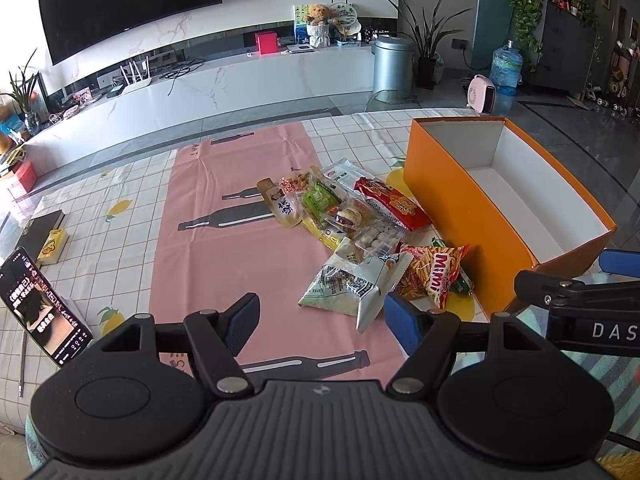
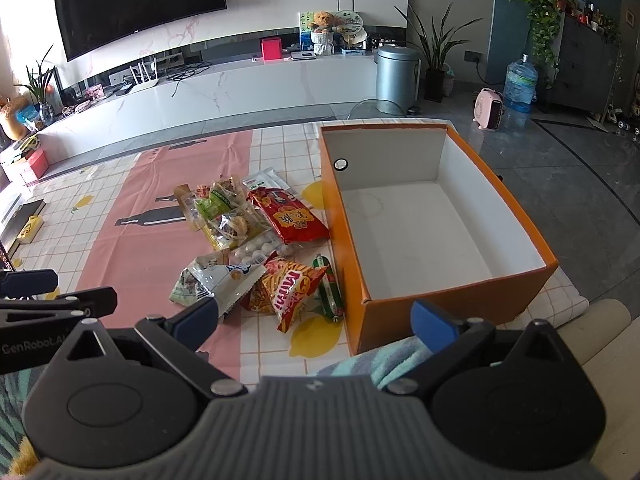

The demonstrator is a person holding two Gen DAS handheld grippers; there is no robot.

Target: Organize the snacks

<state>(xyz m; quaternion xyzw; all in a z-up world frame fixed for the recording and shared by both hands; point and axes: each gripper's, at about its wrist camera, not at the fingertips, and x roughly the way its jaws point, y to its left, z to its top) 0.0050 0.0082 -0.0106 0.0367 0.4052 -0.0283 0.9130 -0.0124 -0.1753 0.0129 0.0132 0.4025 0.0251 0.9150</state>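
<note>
The phone (image 1: 44, 306) at the lower left of the left wrist view shows screen text too small to read. The green sausage (image 1: 460, 280) lies mostly hidden behind the Mimi bag (image 1: 434, 276). The right claw (image 1: 600, 280) is cut off by the right frame edge. Small print on the white packet (image 2: 212, 280) is illegible. The left claw (image 2: 44, 292) is cut off at the left edge of the right wrist view.

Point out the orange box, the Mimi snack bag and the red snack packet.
orange box (image 2: 400, 312): right wrist view, near outer wall.
Mimi snack bag (image 2: 290, 294): right wrist view, on the printed lettering.
red snack packet (image 2: 290, 218): right wrist view, packet's middle.
</note>
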